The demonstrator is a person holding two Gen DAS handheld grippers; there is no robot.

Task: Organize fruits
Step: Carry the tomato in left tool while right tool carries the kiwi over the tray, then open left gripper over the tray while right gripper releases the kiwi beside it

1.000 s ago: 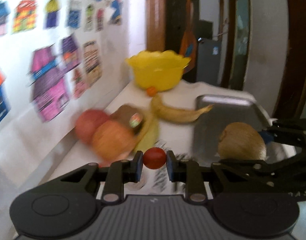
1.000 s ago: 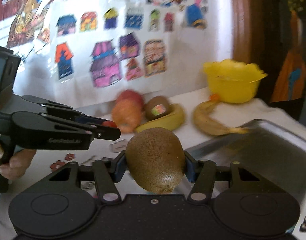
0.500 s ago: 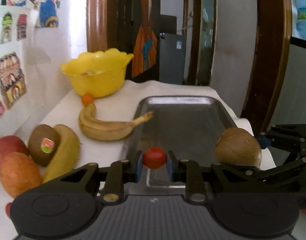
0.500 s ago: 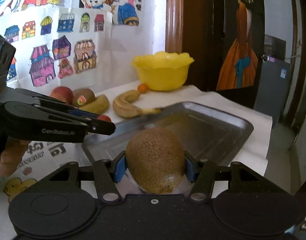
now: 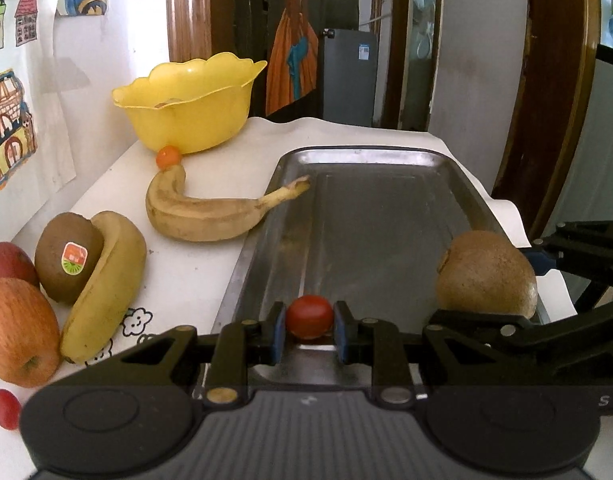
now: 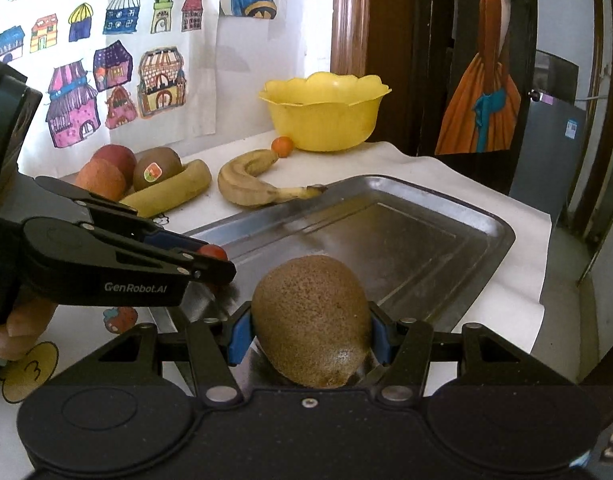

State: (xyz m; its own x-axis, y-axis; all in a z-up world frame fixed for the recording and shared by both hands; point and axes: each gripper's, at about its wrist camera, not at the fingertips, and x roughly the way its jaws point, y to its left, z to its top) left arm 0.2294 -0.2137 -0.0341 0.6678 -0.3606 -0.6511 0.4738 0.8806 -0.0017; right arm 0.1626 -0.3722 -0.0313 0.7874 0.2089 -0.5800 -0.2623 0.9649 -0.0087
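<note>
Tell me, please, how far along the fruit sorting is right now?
Nothing lies in the metal tray yet. In hand: the left gripper holds a cherry tomato, the right gripper a kiwi, both over the tray. Left on the table: two bananas, a stickered kiwi, two apples, small tomatoes.

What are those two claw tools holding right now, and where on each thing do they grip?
The left gripper pinches a small red tomato across its sides. The right gripper clamps a kiwi across its middle, over the metal tray.
</note>
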